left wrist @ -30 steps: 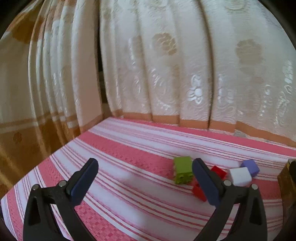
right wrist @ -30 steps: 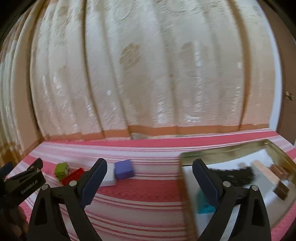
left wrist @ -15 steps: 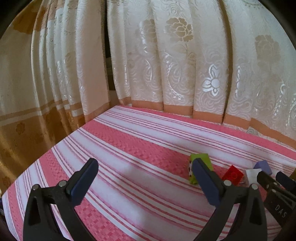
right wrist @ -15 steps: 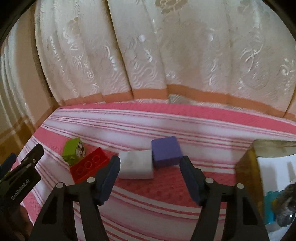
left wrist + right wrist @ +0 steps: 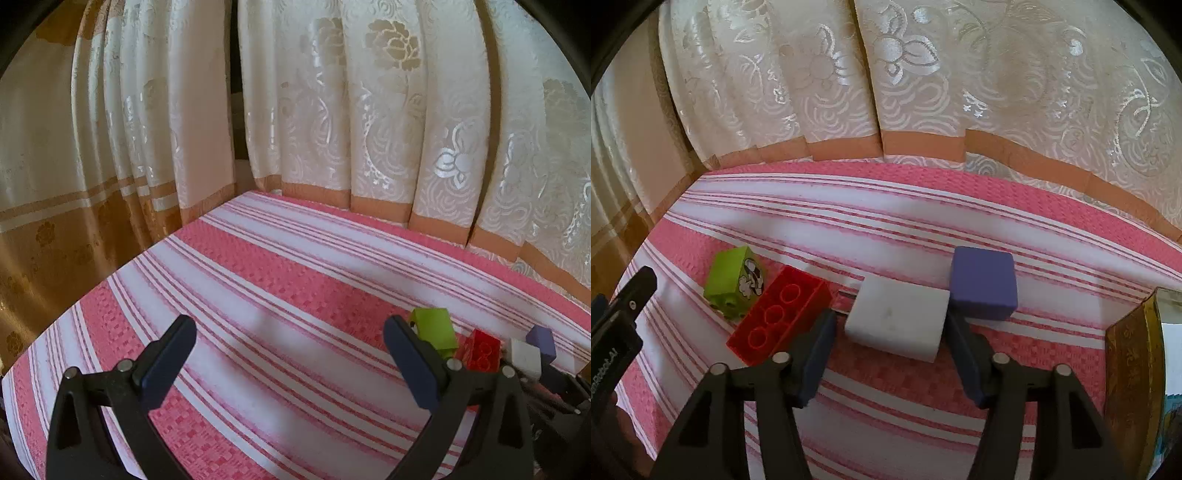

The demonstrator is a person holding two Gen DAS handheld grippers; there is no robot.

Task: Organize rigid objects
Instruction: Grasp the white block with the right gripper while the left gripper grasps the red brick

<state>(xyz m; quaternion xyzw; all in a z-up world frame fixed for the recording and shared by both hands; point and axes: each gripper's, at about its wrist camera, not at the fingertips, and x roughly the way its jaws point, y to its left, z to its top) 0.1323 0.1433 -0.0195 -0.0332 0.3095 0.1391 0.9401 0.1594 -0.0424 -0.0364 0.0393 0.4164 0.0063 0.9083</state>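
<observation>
On the pink striped cloth lie a white charger block (image 5: 899, 319), a purple block (image 5: 984, 282), a red brick (image 5: 781, 314) and a green brick (image 5: 735, 282). My right gripper (image 5: 890, 341) is open, its fingers on either side of the white block's near end, not closed on it. In the left wrist view the green brick (image 5: 436, 330), red brick (image 5: 482, 349), white block (image 5: 524, 358) and purple block (image 5: 543, 341) sit at the right. My left gripper (image 5: 288, 360) is open and empty above bare cloth.
A gold tin box (image 5: 1134, 354) stands at the right edge of the right wrist view. Cream patterned curtains (image 5: 369, 110) hang close behind the table's far and left edges. The left gripper's body (image 5: 613, 332) shows at the right wrist view's left edge.
My right gripper swung left from the tin to the blocks, moved in and narrowed around the white block. My left gripper drifted, so the blocks slid right in its view.
</observation>
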